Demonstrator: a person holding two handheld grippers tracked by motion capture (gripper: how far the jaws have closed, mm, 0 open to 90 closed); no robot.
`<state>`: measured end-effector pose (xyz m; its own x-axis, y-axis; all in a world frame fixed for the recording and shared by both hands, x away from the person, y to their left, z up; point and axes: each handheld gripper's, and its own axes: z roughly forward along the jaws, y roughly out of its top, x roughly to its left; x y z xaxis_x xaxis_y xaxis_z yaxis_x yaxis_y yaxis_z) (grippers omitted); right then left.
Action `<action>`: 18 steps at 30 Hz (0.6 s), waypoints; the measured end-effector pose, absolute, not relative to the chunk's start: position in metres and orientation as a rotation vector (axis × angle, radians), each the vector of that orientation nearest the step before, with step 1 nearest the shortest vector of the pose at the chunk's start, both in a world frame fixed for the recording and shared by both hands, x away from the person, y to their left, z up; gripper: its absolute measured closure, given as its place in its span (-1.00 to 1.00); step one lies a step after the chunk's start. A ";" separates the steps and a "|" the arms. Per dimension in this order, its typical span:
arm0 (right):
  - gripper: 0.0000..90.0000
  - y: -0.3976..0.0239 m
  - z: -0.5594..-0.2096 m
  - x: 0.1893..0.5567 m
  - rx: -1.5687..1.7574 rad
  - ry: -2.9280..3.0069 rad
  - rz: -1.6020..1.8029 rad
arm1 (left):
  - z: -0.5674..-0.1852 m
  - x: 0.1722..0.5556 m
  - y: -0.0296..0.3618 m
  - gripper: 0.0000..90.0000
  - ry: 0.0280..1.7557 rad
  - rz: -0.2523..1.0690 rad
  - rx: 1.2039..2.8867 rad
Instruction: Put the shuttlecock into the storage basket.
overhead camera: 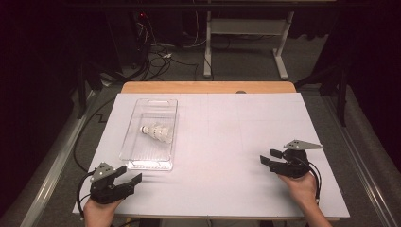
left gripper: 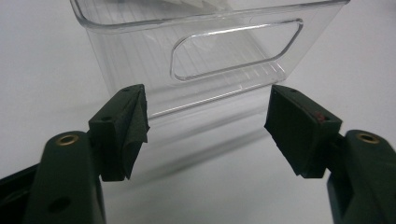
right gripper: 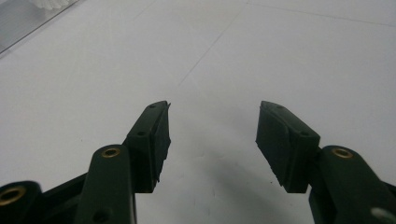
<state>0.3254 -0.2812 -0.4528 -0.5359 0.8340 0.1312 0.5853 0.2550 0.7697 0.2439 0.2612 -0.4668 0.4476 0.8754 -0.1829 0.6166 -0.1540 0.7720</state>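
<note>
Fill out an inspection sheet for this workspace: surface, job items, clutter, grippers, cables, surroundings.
Surface: white sheet covering a wooden table.
Job's things: clear plastic bin on the sheet's left half; white shuttlecock lying inside it.
Clutter: nothing seen on the sheet.
Grippers: left gripper open, near the bin's near end, apart from it; right gripper open over bare sheet, holding nothing.
Cables: one trails from each gripper; a tangle lies on the floor beyond the table.
Surroundings: dark room, white stand frame behind.

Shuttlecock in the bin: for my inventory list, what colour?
White shuttlecock, clearest in the high view.
</note>
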 end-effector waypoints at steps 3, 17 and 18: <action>-0.01 -0.282 -0.453 0.322 1.305 2.225 1.154 | -0.467 0.244 0.261 -0.32 1.261 0.393 1.868; -0.04 -0.289 -0.454 0.311 1.310 2.202 1.172 | -0.467 0.243 0.261 -0.32 1.260 0.394 1.867; -0.04 -0.290 -0.454 0.311 1.309 2.203 1.170 | -0.467 0.243 0.261 -0.32 1.260 0.394 1.867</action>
